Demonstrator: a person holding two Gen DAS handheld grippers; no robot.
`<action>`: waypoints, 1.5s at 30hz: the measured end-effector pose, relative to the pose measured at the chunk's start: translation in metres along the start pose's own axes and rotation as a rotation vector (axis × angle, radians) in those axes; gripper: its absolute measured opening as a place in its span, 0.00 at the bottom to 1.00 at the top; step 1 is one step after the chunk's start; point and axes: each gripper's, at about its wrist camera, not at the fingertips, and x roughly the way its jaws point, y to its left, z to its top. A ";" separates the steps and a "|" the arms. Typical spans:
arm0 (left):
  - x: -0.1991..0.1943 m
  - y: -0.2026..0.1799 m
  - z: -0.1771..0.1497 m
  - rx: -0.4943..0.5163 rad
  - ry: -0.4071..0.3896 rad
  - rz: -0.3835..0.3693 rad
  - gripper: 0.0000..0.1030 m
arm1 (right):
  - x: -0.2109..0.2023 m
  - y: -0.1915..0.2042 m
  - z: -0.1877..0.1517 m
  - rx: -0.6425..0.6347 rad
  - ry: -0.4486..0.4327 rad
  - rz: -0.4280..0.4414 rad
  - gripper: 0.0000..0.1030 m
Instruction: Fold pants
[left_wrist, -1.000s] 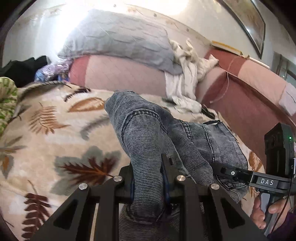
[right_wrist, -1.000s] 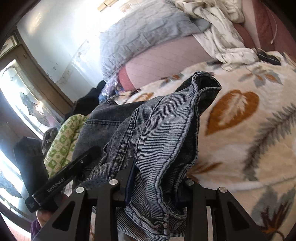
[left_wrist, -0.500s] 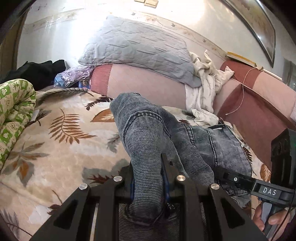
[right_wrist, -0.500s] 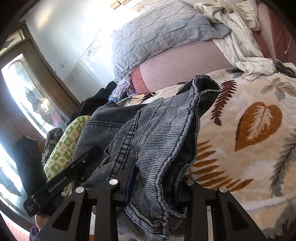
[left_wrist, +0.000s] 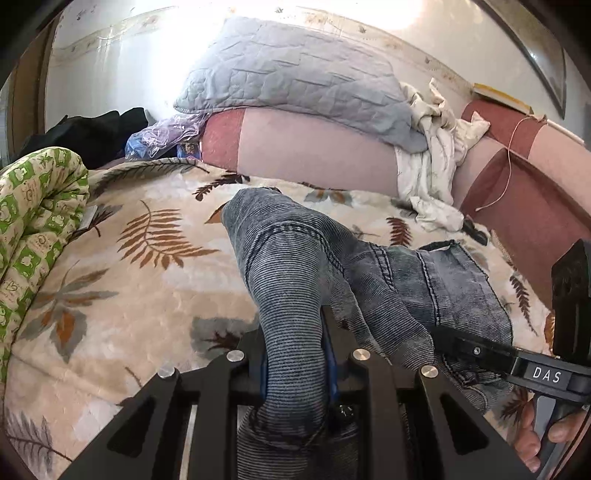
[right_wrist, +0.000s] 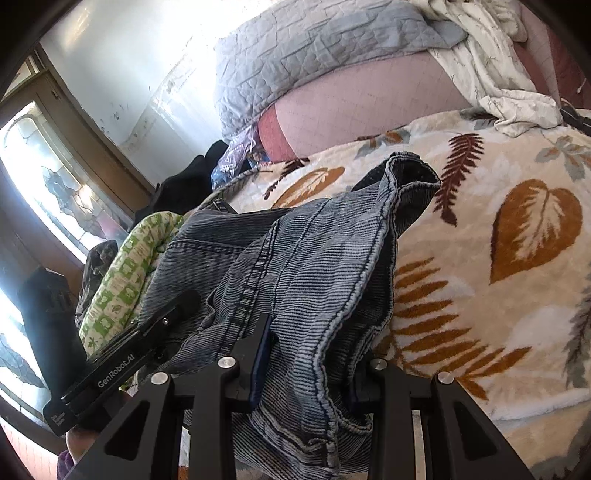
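Left wrist view: left gripper (left_wrist: 293, 354) clenched on a thick bunch of the pants (left_wrist: 288, 266), grey-blue denim; both fingers buried in cloth, so the grasp reads firm. From the jaws the fabric runs away toward 12 o'clock, rises in a hump, then spreads off toward 3 o'clock, where a hem or waist edge lies open over the leaf-print blanket (left_wrist: 122, 295). Right gripper (left_wrist: 480, 350) enters at 4 o'clock, its tip sunk in the same denim, close beside the left. Green patterned quilt (left_wrist: 33, 229) rolled at 9 o'clock; grey pillow (left_wrist: 295, 74) at 12 on the pink headboard. Right wrist view: right gripper (right_wrist: 314, 354) also closed on the pants (right_wrist: 314, 258), a seamed edge pinched between the fingers. Cloth climbs toward 12 to 1 o'clock and ends in a cuff-like opening hanging above the blanket (right_wrist: 517, 332); the rest drapes toward 9 o'clock, where the left gripper (right_wrist: 159, 332) pokes in. Judgement: the garment hangs between the two tools, held off the bed at the near end, its long axis running forward away from both. Neither hand is clearly nearer the free end; bare blanket lies ahead at 12 to 3 o'clock, the likely place to lay it down. How much cloth trails below the cameras cannot be told.
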 end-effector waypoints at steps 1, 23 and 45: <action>0.000 0.000 -0.001 0.004 0.002 0.003 0.23 | 0.001 0.000 -0.001 0.000 0.004 0.000 0.33; 0.016 0.018 -0.016 0.022 0.075 0.037 0.23 | 0.026 0.000 -0.014 0.010 0.074 -0.037 0.33; 0.032 0.027 -0.027 0.019 0.135 0.111 0.37 | 0.038 -0.003 -0.020 0.001 0.131 -0.100 0.39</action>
